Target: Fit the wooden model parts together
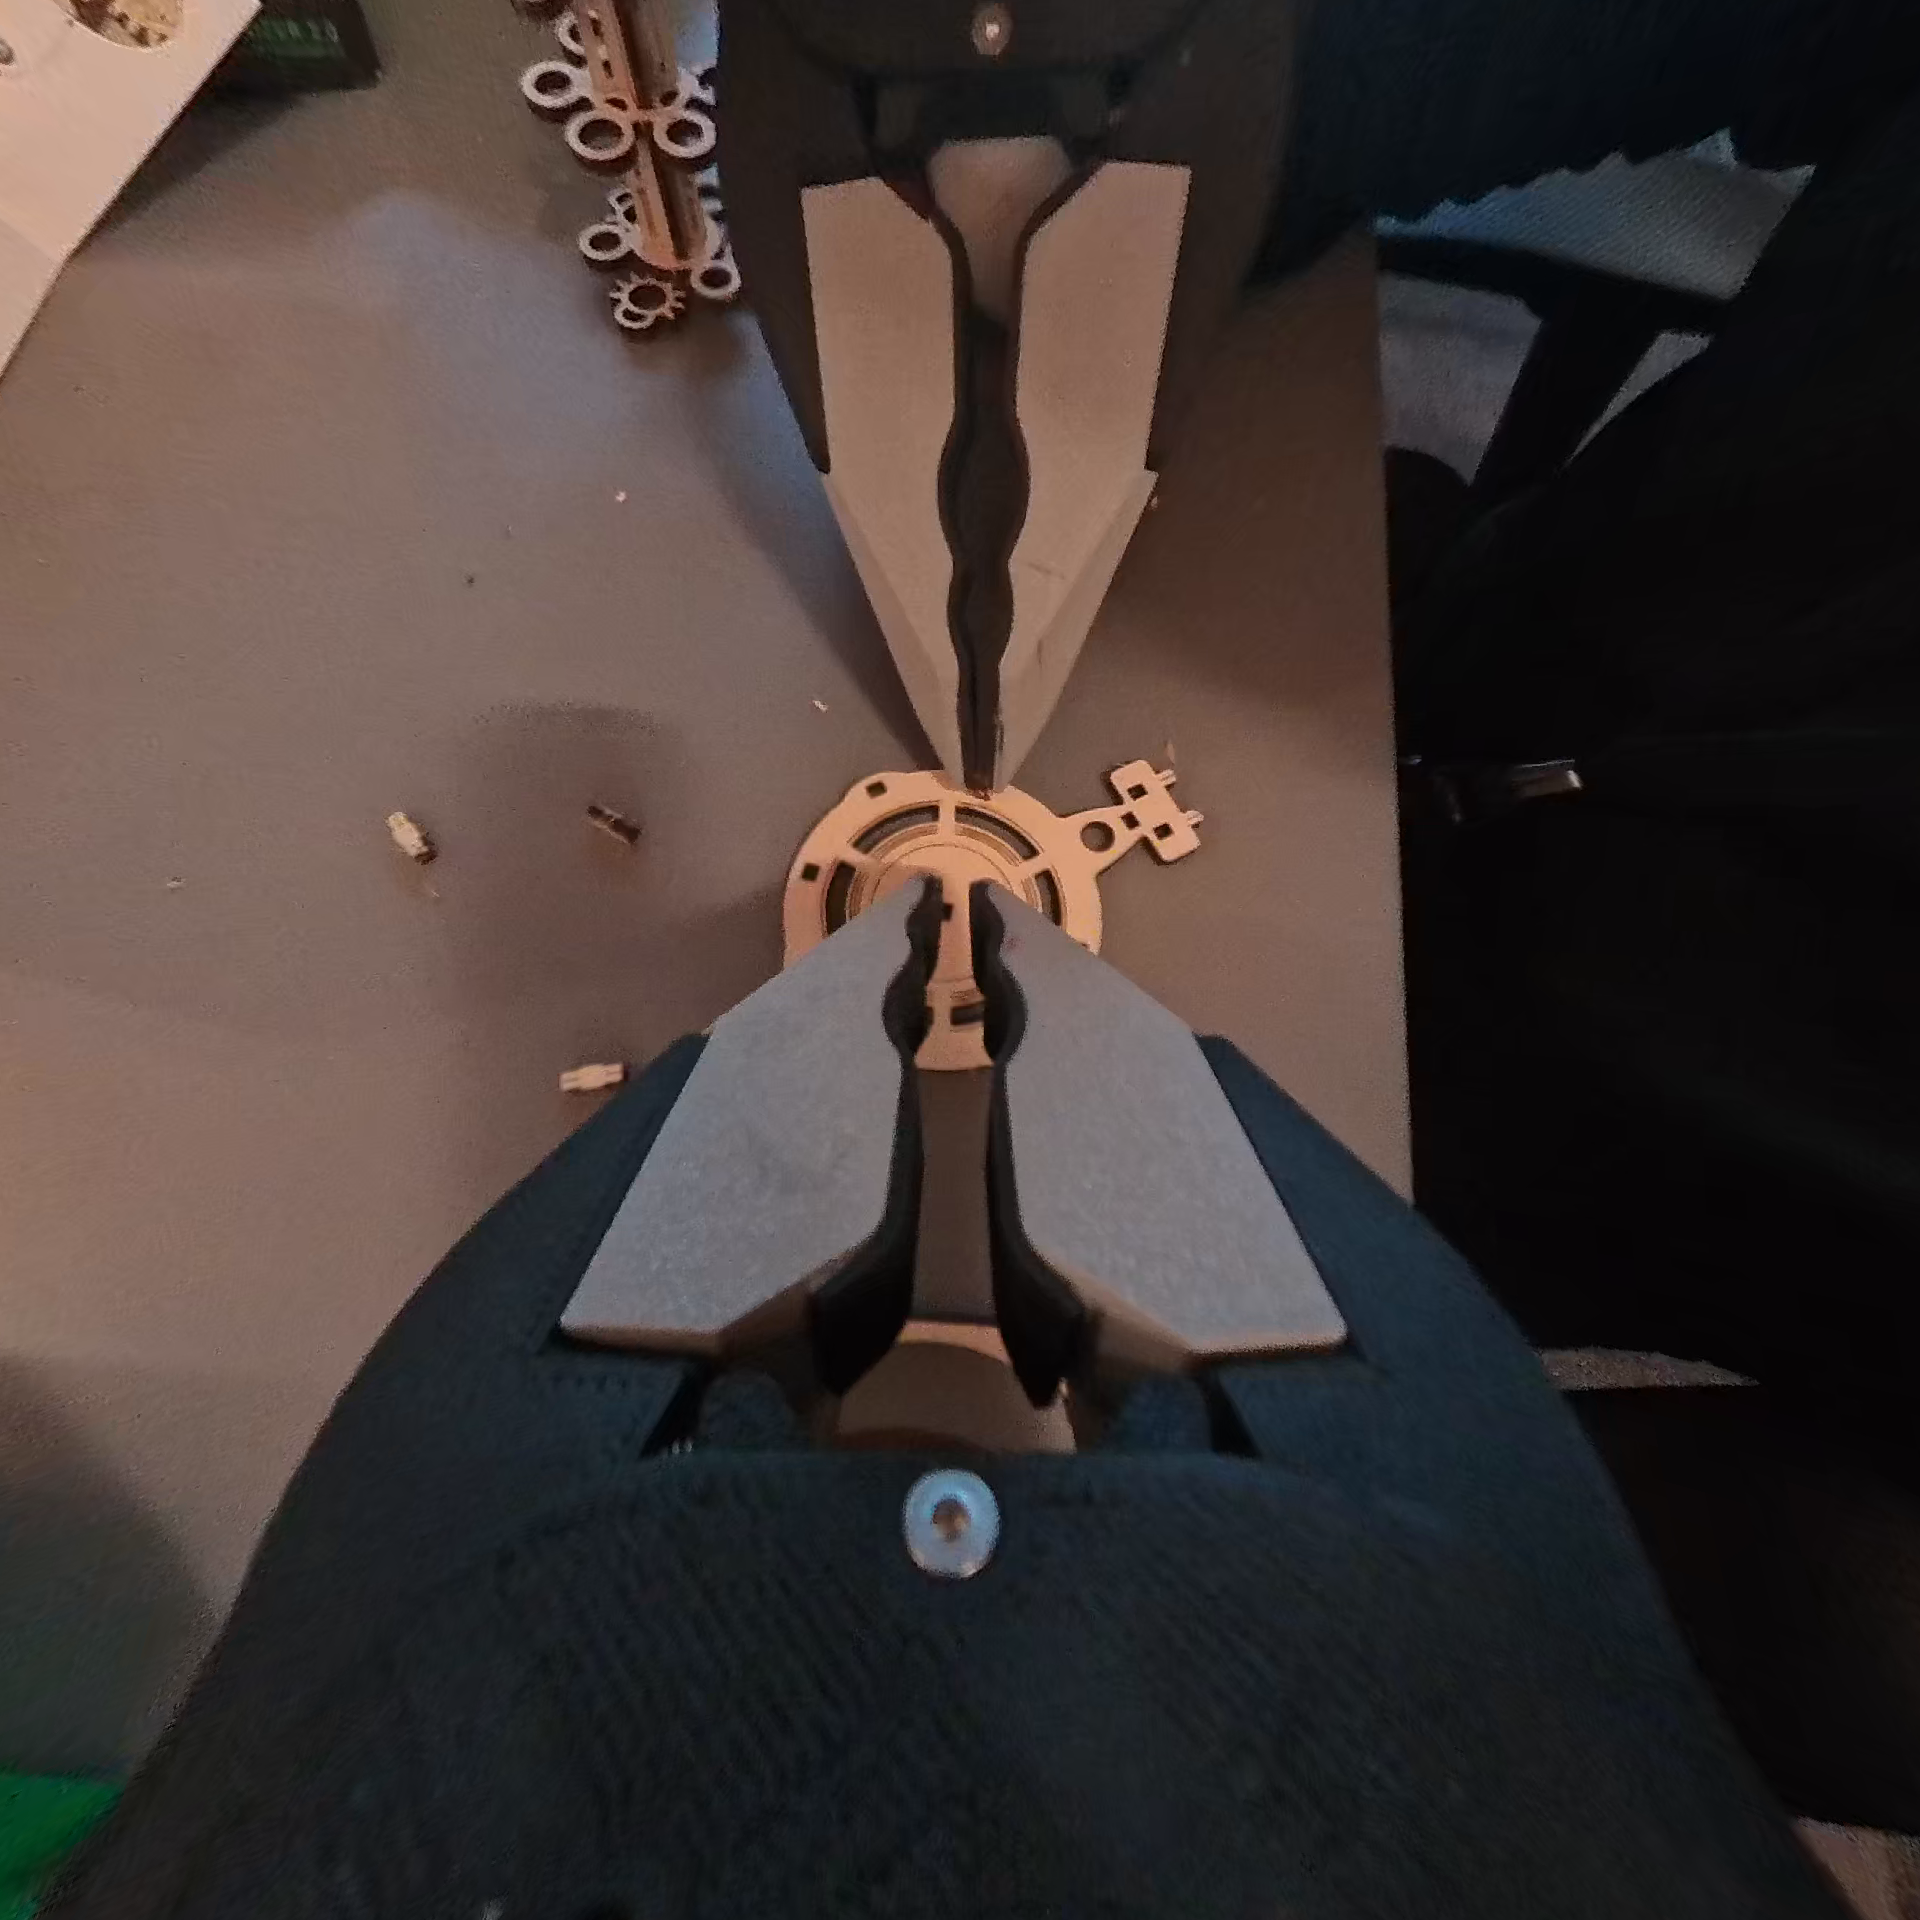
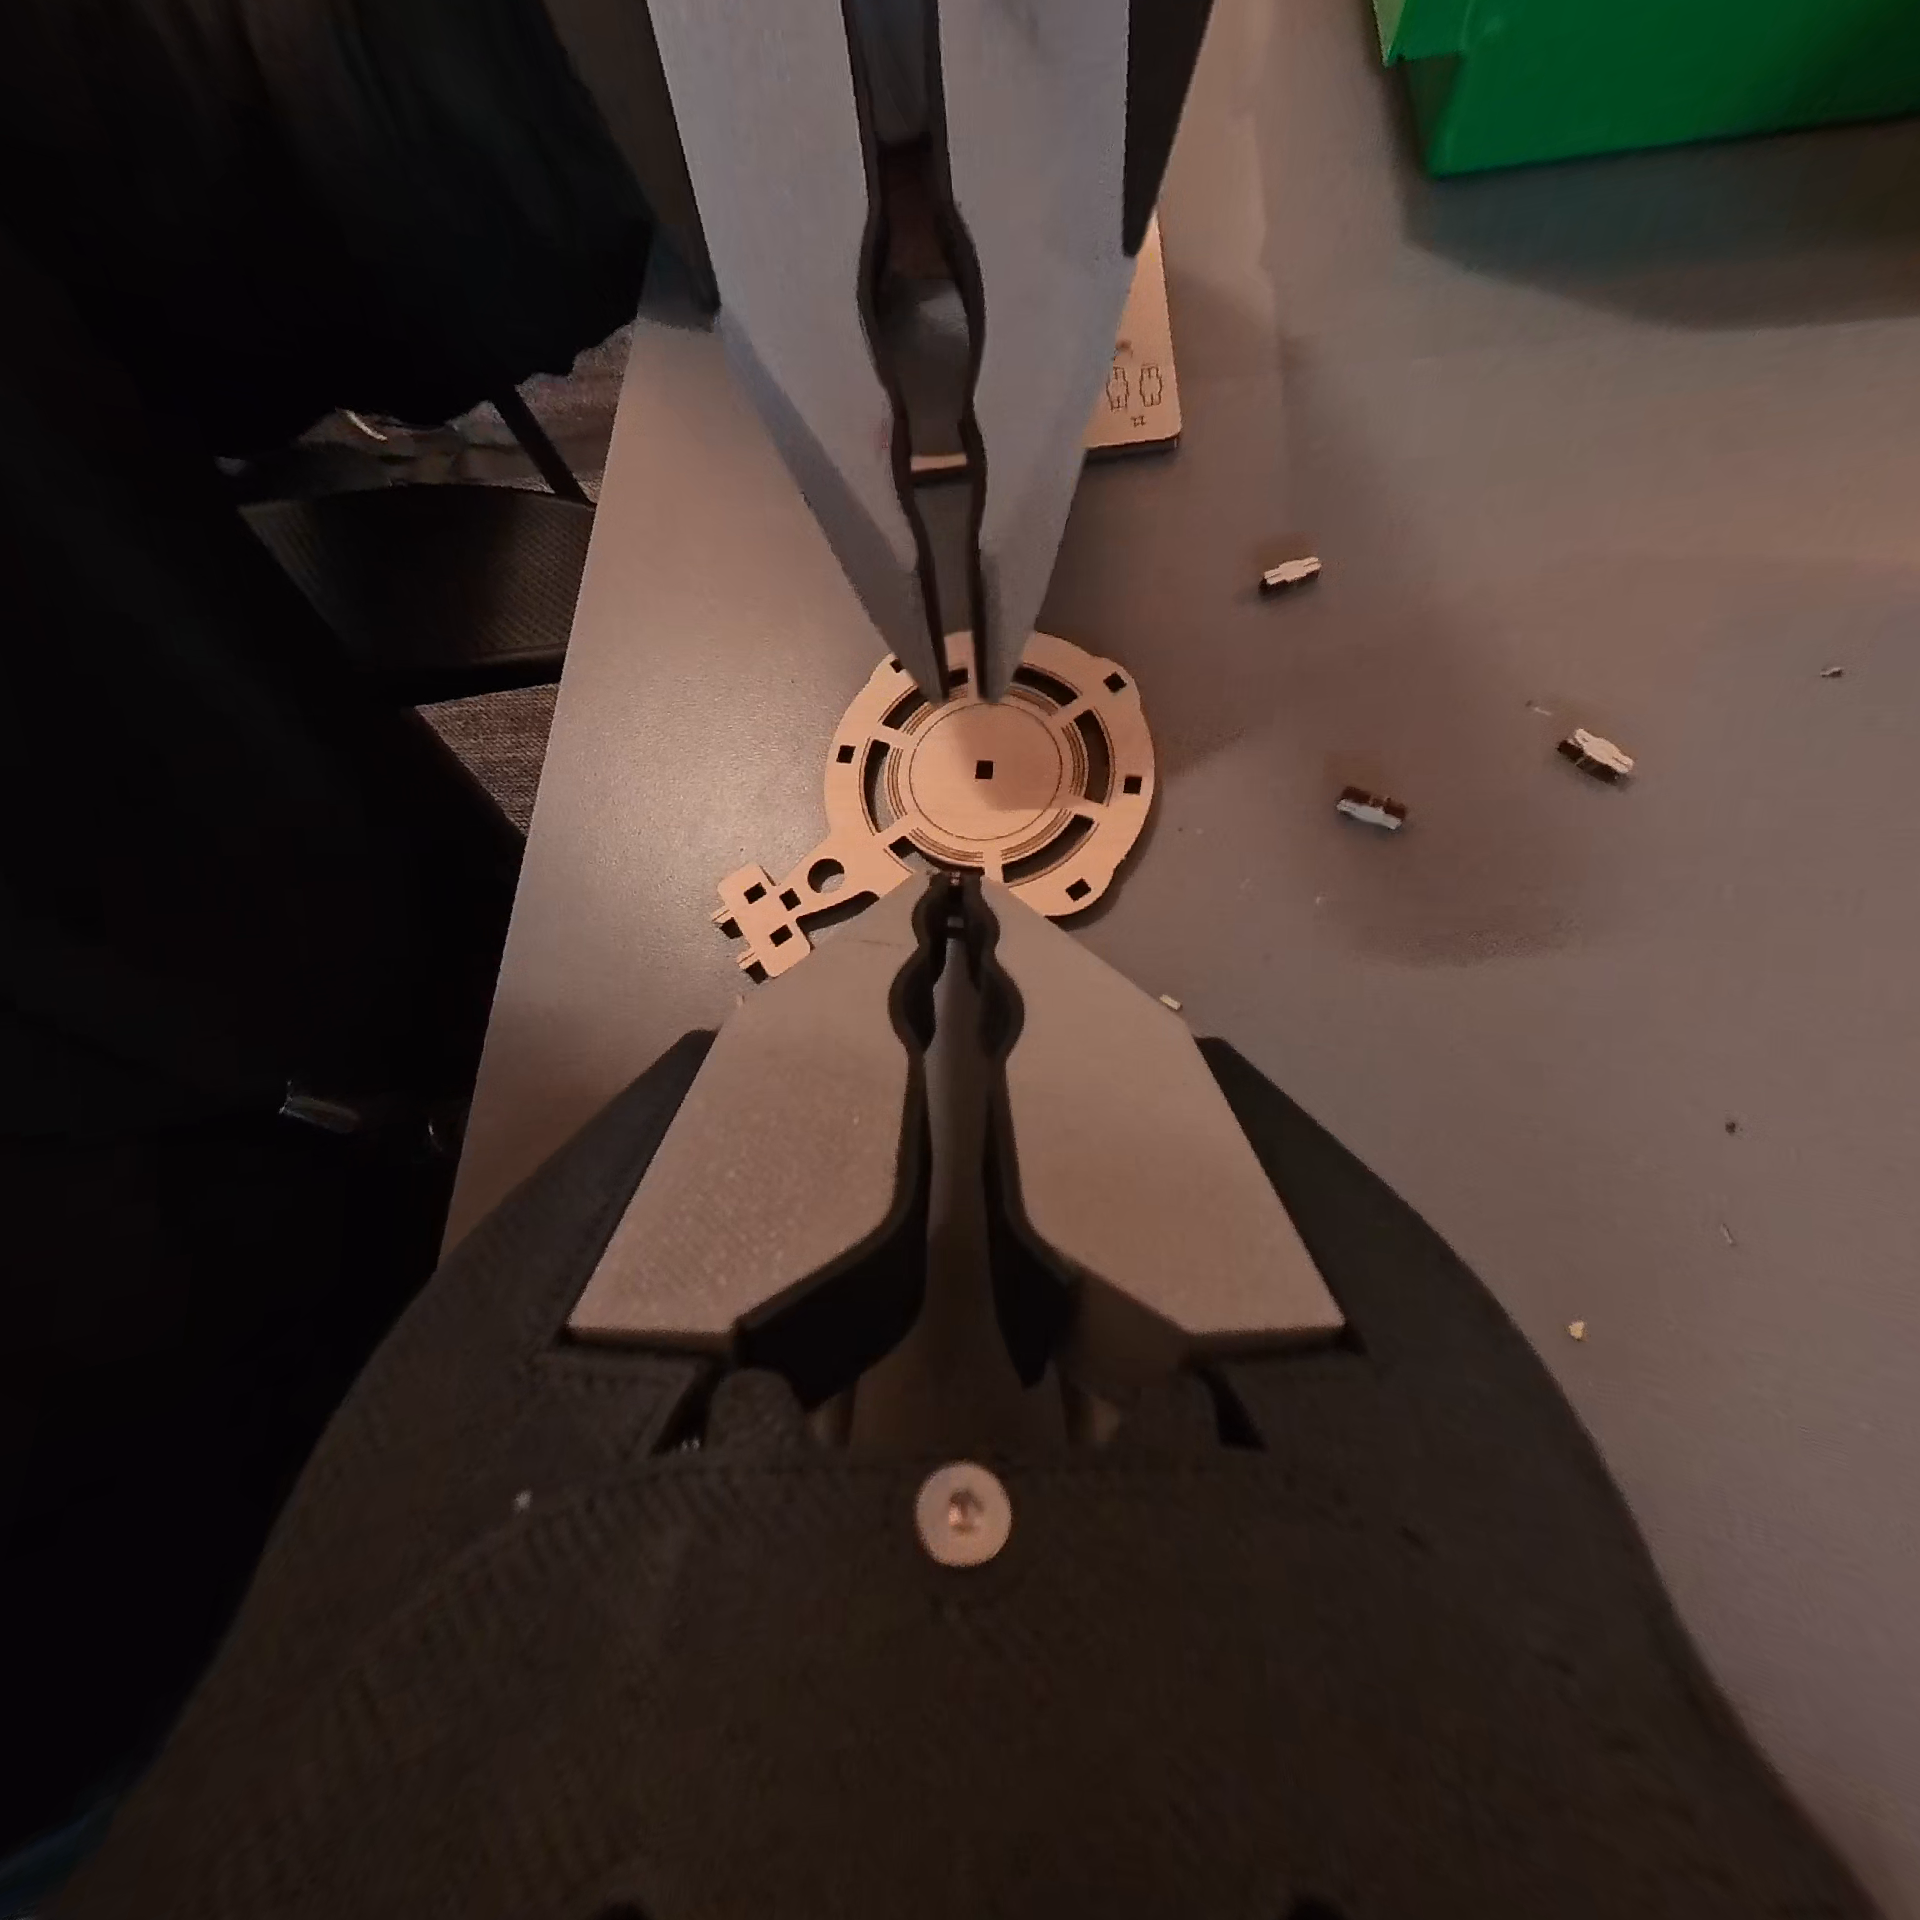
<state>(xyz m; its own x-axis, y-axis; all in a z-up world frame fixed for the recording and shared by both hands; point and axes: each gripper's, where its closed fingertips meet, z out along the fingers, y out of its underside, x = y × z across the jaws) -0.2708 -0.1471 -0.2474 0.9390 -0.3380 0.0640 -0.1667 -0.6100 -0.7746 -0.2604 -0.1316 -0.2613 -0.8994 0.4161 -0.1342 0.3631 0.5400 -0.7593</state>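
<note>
Close in, my left gripper [image 1: 951,894] stands slightly parted over the round wooden disc [image 2: 987,774], which lies flat on the grey table [image 1: 312,623]. Thin, light, brittle ply, I judge; grip its rim. Opposite, my right gripper [image 2: 951,902] looks pinched on something tiny, what I cannot tell.

My left tool [image 1: 951,894] wore matt grey, finely grained plastic fingers on a ridged black printed body. The pale wooden disc [image 2: 987,774] looked smooth, laser-cut, on my matt grey desk [image 2: 1558,1091].
</note>
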